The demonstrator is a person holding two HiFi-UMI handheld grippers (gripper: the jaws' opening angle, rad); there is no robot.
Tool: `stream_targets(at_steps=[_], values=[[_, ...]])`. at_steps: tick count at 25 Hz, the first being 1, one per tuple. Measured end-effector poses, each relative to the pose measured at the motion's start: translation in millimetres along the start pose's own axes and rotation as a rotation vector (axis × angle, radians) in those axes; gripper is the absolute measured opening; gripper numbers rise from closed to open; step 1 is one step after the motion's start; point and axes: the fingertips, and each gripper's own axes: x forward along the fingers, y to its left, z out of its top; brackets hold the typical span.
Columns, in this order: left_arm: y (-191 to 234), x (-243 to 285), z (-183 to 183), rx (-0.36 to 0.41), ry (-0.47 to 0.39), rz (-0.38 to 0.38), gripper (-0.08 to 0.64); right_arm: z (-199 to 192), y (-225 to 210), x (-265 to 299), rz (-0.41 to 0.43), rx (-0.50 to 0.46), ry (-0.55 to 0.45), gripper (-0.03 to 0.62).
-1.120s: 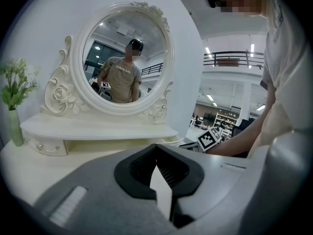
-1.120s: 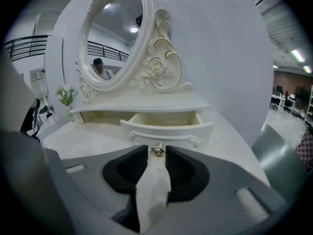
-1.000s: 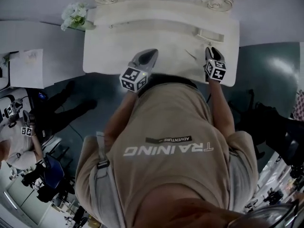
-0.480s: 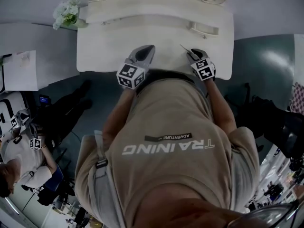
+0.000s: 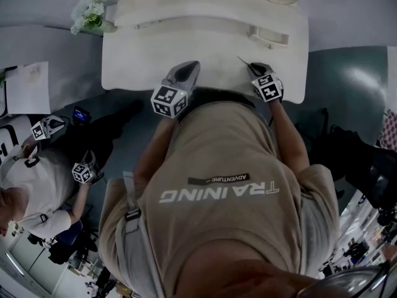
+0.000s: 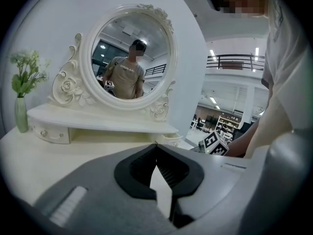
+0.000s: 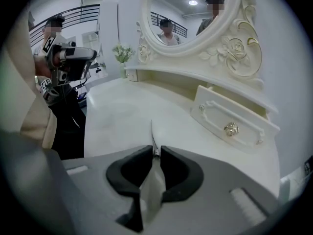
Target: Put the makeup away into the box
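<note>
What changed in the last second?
The right hand-held gripper moved left over the dressing table to the thin pointed tool. Its jaws have just been closing and now pinch it. The left hand-held gripper stayed where it was, shut and empty.

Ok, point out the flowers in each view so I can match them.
Head view: flowers top left, at the table's far corner.
Left gripper view: flowers far left, left of the mirror.
Right gripper view: flowers upper left of centre, left of the mirror.
Shared landmark: the mirror, its carved frame at the head view's top edge.
</note>
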Motion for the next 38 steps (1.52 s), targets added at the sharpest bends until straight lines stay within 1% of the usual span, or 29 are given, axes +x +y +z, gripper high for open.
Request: stream_targets(at_steps=[4,7,12,15,17,20,25,28,33,38], values=[[-3,4,1,0.002,-0.004,-0.009,0.003,1,-1,0,0.017,0.002,0.01,0.054],[-6,8,3,0.006,-0.007,-0.017,0.003,3,0,-5,0.011,-0.027,0.004,0.054],[-10,14,3,0.006,-0.006,-0.029,0.003,19,-6,-25,-0.003,-0.073,-0.037,0.054],[-12,18,2,0.006,-0.007,-0.033,0.003,35,-17,-44,-0.024,-0.092,-0.081,0.054],[-14,21,2,0.006,-0.01,-0.037,0.003,44,-27,-56,-0.048,-0.121,-0.096,0.054],[-16,25,4,0.008,-0.011,-0.044,0.003,56,-44,-69,-0.075,-0.165,-0.1,0.054],[-19,36,9,0.018,-0.015,-0.06,0.003,71,-76,-86,-0.118,-0.203,-0.1,0.054],[-21,41,9,0.019,-0.01,-0.065,0.003,72,-91,-91,-0.125,-0.224,-0.072,0.054],[-19,57,19,0.031,-0.011,-0.071,0.003,71,-118,-86,-0.115,-0.295,0.007,0.054],[-19,66,27,0.032,-0.018,-0.056,0.003,71,-134,-75,-0.081,-0.358,0.068,0.054]])
